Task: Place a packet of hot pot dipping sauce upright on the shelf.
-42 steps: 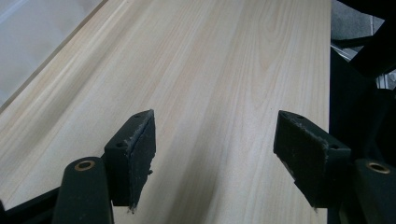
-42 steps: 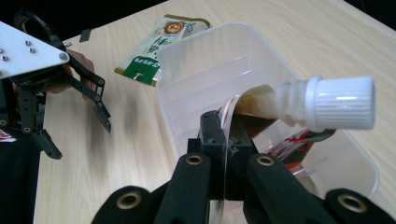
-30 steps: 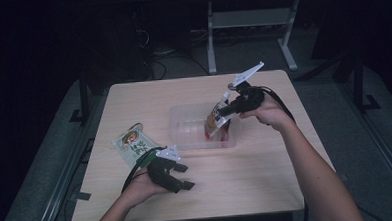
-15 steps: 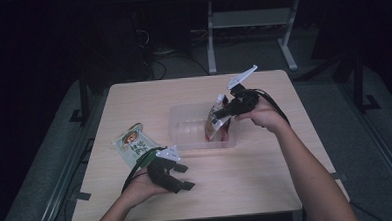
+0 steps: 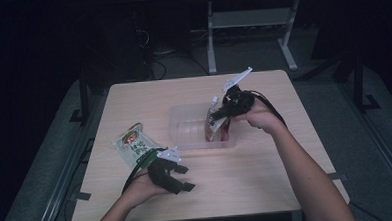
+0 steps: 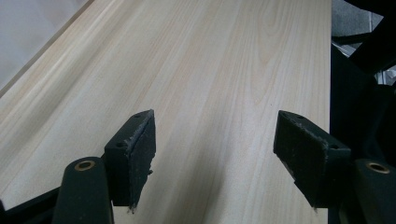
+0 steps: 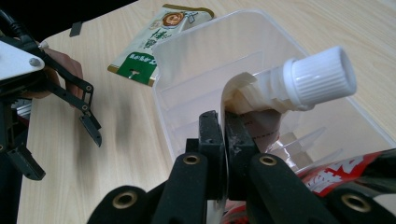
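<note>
Right gripper [image 7: 224,140]: we log jaws clamped on spouted pouch [image 7: 280,100], just easing, pouch held upright inside clear tray [image 7: 187,60]; left gripper [image 6: 215,154]: jaws apart, empty, over table [image 6: 210,56]

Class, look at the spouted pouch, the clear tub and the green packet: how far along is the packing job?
Done: nothing lies loose in the clear tub yet. In hand: the right gripper pinches the spouted pouch near its cap, its lower end down in the tub. Left: letting go of it, then the green packet, flat on the table beside the open left gripper.
</note>
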Demonstrator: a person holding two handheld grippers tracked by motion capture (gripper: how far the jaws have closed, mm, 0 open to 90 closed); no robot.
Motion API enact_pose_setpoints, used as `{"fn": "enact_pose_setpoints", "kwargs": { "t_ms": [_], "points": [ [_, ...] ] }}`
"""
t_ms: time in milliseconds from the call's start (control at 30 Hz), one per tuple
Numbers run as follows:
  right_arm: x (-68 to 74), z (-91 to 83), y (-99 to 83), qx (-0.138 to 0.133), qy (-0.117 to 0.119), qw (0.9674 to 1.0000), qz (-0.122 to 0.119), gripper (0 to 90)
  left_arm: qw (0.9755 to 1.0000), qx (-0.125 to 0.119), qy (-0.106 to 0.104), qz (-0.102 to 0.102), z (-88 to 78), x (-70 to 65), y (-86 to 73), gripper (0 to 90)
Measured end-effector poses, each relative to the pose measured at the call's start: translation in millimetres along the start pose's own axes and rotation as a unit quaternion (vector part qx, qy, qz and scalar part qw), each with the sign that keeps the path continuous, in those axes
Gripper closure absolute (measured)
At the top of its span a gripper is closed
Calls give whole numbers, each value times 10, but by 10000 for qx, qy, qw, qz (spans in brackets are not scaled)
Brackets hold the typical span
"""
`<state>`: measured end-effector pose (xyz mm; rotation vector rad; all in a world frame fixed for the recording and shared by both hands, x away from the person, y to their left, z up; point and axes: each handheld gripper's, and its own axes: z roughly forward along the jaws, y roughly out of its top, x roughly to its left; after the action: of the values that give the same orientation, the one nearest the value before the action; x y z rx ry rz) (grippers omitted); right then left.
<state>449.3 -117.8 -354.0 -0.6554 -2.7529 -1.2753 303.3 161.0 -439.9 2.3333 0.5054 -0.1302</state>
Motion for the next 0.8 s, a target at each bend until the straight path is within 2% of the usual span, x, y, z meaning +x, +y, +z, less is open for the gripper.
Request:
{"fn": "enact_pose_setpoints", "kwargs": {
  "t_ms": [167, 200, 233, 267, 400, 433, 567, 633, 800],
  "points": [
    [31, -27, 14, -172, -5, 9998, 125, 727, 10000, 7, 18, -5, -4, -3, -7, 294],
    [50, -57, 22, -252, -35, 9995, 174, 683, 10000, -3, 28, -18, -7, -5, -8, 294],
    [50, -76, 25, -318, -85, 9994, 112, 630, 10000, -32, 41, -34, -8, -5, -10, 294],
    [74, -119, 32, -415, -148, 9989, 181, 565, 10000, -47, 44, -39, -8, -3, -11, 293],
    [160, -238, 33, -538, -290, 9978, 238, 441, 9999, -61, 86, -71, -29, 13, -13, 293],
    [200, -259, 30, -515, -296, 9980, 228, 422, 9999, -47, 105, -28, -43, 21, -9, 293],
    [368, -312, -6, -399, -443, 9982, 31, 382, 9999, -56, 146, -73, -87, 34, -9, 294],
    [425, -325, -43, -442, -427, 9981, 57, 370, 9997, -143, 166, -137, -97, 29, -17, 293],
    [549, -332, -205, -491, -439, 9978, 47, 356, 9997, -99, 202, -118, -131, 40, -25, 290]
  ]
}}
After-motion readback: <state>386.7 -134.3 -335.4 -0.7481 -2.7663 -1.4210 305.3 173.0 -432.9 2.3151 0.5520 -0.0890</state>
